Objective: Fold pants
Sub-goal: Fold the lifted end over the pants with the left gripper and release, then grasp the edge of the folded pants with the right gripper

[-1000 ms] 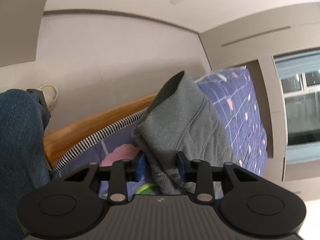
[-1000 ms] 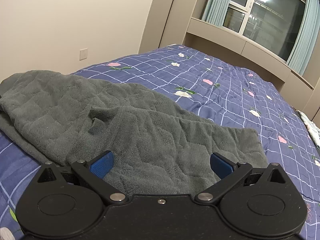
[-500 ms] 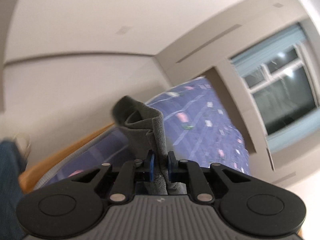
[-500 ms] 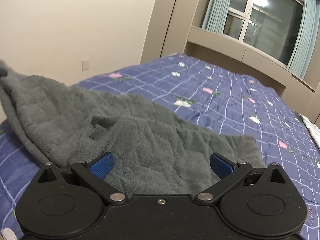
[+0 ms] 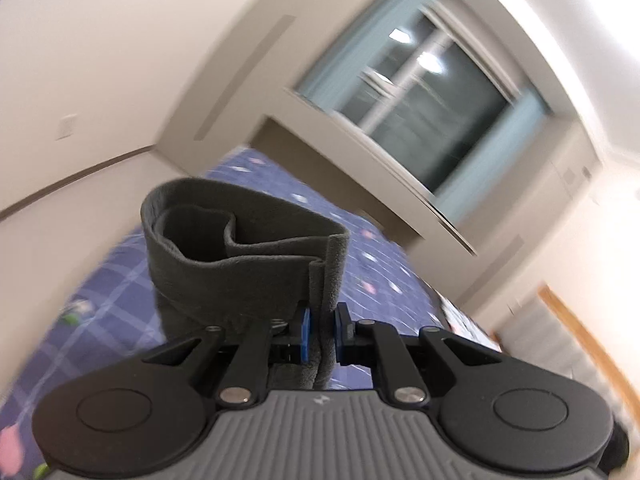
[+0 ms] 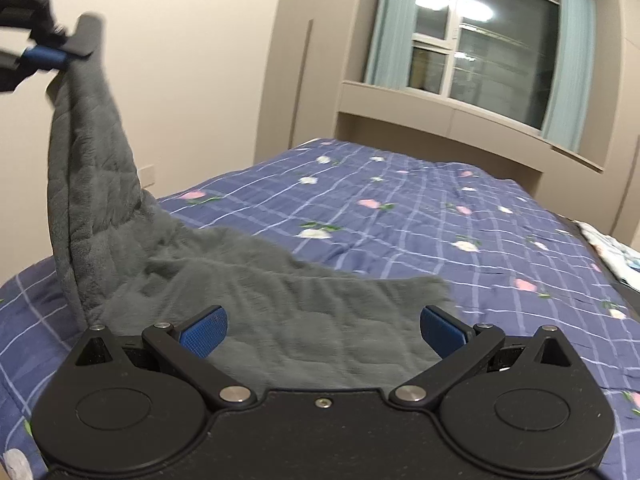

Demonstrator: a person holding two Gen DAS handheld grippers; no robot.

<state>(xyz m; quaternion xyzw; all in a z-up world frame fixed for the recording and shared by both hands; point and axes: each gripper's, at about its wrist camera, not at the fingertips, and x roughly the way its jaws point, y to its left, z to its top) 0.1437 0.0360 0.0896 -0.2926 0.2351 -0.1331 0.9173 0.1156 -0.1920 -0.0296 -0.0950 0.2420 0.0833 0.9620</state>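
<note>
Pants: grey fleece pants (image 6: 280, 320), thick and quilted-looking, lie spread on the near end of the bed, with one end hauled up into the air at the bed's near left corner.

Left gripper: the left gripper (image 5: 320, 330) has its blue pads pressed tight on a bunched edge of the pants (image 5: 248, 252); a hemmed band, waistband or cuff I cannot tell, loops open just above the pads. From the other side the same gripper (image 6: 52, 56) shows high over the bed's left corner, cloth hanging from it in a steep drape.

Right gripper: the right gripper (image 6: 322, 332) stands wide open, empty, low over the flat part of the pants, not touching them as far as I can see.

Handling: I'd judge the fabric soft, limp and fairly light, plushy rather than slippery; it sags and creases at once and will not hold a line by itself. Nothing fragile about it.

Where to grip: probably the hemmed band or a seam, where the layers are thick enough to pinch; the free end nearest the right gripper looks the natural second hold.

Surface: a blue checked quilt (image 6: 440, 208) with small pink and white flowers, soft and yielding, so the cloth may drag on it.

Room: beyond the bed's far end, a dark window (image 6: 480, 40) with pale blue curtains over a beige ledge; plain beige walls to the bed's left.
</note>
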